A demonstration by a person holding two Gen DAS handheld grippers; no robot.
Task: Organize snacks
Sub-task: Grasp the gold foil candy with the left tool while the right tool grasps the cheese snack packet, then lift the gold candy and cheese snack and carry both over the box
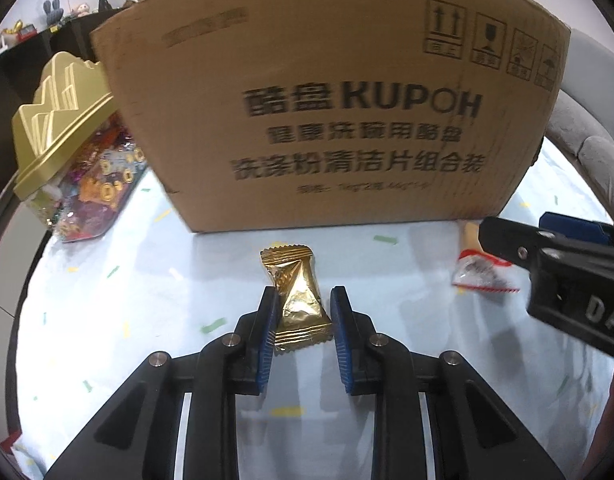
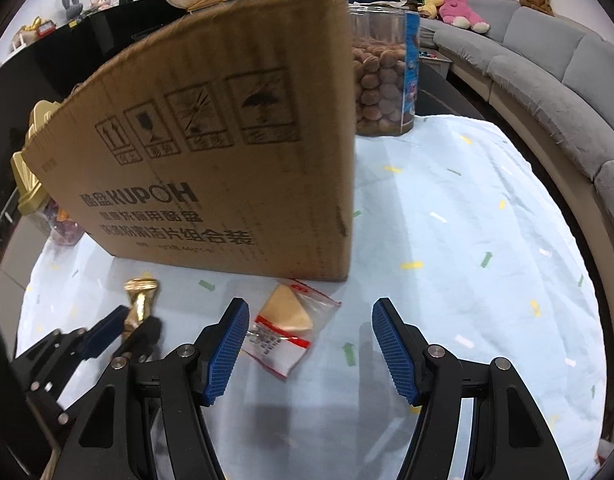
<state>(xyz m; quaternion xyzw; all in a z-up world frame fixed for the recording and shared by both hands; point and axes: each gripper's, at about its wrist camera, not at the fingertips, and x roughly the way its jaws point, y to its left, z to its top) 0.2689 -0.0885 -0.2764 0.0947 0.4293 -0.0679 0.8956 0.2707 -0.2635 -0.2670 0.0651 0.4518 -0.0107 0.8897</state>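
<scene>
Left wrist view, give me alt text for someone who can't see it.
The left gripper is shut on a gold foil snack packet lying on a pale confetti-print tablecloth, in front of a large cardboard box. At right, the right gripper reaches toward a clear red-trimmed snack bag.

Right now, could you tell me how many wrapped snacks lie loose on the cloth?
2: a gold packet between the left gripper pads, and a clear packet by the right gripper. The box may hide others.
</scene>
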